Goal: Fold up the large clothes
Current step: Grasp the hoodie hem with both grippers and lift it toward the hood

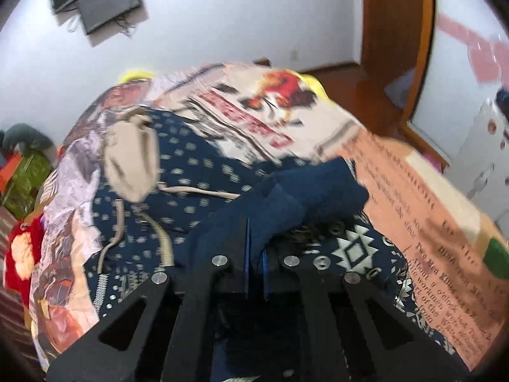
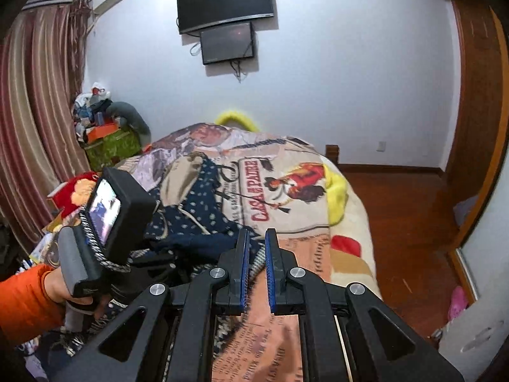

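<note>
Navy garment [image 1: 197,175] on printed blanket [image 1: 318,127]; left hand-held gripper [image 1: 255,254] pinching fold.

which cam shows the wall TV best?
Right wrist: the wall TV sits whole, upright and sharp, with the smaller screen below. Left wrist catches it only at the top-left edge, tilted, cropped and blurred.

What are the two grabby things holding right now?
The left hand-held gripper pinches a bunched fold of the navy patterned garment. The right hand-held gripper is slightly open, holding nothing.
</note>
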Available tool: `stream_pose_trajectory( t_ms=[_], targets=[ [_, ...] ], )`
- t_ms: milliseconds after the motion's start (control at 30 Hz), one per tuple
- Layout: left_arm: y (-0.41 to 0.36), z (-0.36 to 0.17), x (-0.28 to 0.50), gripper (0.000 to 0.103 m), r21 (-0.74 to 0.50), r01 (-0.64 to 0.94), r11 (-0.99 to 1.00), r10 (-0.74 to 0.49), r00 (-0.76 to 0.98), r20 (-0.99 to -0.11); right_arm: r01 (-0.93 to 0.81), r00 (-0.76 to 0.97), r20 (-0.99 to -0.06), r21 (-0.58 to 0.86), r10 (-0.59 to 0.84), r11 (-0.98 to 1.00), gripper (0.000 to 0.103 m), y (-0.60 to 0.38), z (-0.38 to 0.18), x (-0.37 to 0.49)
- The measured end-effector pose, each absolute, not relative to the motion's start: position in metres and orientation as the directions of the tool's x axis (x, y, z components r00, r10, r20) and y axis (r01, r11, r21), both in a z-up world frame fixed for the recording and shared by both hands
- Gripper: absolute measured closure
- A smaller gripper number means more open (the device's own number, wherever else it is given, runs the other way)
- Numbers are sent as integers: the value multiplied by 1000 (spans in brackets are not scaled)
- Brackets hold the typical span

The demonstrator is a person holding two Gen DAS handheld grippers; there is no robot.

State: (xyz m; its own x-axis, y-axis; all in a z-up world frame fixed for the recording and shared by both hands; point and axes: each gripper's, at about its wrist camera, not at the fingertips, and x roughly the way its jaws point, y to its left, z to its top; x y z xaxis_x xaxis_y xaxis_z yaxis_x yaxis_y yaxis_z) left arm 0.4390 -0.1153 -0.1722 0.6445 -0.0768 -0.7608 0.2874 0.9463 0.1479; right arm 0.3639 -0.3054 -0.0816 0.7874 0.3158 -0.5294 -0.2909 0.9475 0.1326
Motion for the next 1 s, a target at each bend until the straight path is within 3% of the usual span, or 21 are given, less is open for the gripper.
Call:
stream_pose_trajectory(
  t_ms=[267, 433, 633, 700, 767, 800, 1000],
  targets=[
    [-20, -138, 422, 97, 108, 118, 987, -4, 690, -724, -294, 845, -413, 173, 340, 940, 97, -285, -61, 362],
    [42, -155, 412, 97, 49, 22, 999, 24, 645, -764, -290, 882, -332, 174, 334, 941, 97, -266, -47, 355],
    [97, -200, 403, 97, -28, -53, 998, 7, 557, -830, -290, 889, -309, 189, 338, 938, 97, -239, -43, 355],
    [109, -218, 401, 97, -31, -70, 997, 10, 519, -855, -286, 888, -319, 184, 332, 941, 84, -229, -45, 358],
    [117, -233, 398, 97, -37, -77, 996, 5, 484, -875, -289, 893, -298, 193, 337, 938, 26, -221, -47, 357],
    [120, -240, 397, 96, -39, -79, 996, 3, 470, -883, -307, 894, -275, 201, 354, 930, 20, -218, -46, 356],
    [142, -272, 390, 87, -72, -70, 995, -40, 382, -923, -311, 884, -301, 193, 358, 931, 18, -193, -46, 371]
  ],
)
